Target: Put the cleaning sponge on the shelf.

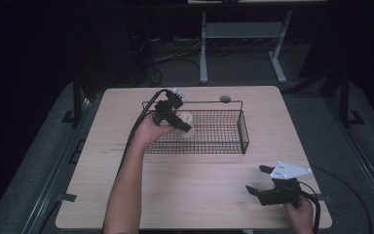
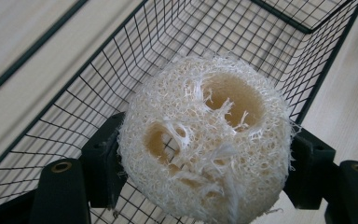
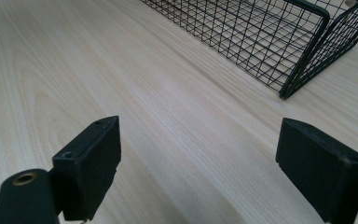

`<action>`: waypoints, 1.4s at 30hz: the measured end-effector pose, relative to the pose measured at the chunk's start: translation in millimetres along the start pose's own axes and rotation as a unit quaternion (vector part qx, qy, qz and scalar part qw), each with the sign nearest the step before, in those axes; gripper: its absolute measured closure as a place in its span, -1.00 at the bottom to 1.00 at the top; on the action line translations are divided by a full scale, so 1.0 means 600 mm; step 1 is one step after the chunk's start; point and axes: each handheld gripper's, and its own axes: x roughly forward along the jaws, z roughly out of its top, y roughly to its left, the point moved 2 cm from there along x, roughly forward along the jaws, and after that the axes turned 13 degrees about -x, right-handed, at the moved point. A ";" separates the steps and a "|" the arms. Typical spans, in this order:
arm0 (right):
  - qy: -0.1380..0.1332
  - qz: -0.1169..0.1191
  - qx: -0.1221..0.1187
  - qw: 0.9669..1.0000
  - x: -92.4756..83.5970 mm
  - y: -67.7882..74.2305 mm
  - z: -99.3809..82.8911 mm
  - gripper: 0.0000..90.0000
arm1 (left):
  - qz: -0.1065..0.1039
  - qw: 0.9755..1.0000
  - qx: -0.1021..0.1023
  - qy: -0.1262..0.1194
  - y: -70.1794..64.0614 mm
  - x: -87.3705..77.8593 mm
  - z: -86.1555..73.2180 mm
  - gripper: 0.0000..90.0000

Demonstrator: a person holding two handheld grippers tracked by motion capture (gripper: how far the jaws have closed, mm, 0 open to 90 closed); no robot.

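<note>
1. My left claw (image 2: 205, 163) clamps a pale, fibrous loofah slice (image 2: 205, 140) with two hollow holes, held over the black wire basket (image 2: 121, 56).
2. My right claw (image 3: 198, 168) gapes wide above bare table (image 3: 74, 70), basket ahead.

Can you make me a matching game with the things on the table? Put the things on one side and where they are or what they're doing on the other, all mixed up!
Things:
1. loofah sponge
2. wire basket
3. left gripper
4. right gripper

Descriptions:
A. open, with nothing between its fingers
B. black mesh, sitting on the wooden table
C. pale and full of holes, held over the basket
D. shut on the sponge

Pairs: 1-C, 2-B, 3-D, 4-A
</note>
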 end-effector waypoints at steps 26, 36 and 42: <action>-0.002 0.001 -0.003 1.000 0.000 0.001 0.001 -0.70 | 0.019 0.999 -0.032 0.031 0.021 0.063 -0.014 -0.40; 0.000 0.000 -0.006 1.000 0.001 0.001 0.002 -0.70 | 0.021 0.998 -0.037 0.043 0.022 0.074 -0.014 -0.40; 0.000 0.001 -0.005 1.000 0.000 0.001 0.002 -0.70 | 0.022 0.998 -0.032 0.048 0.023 0.077 -0.014 -0.43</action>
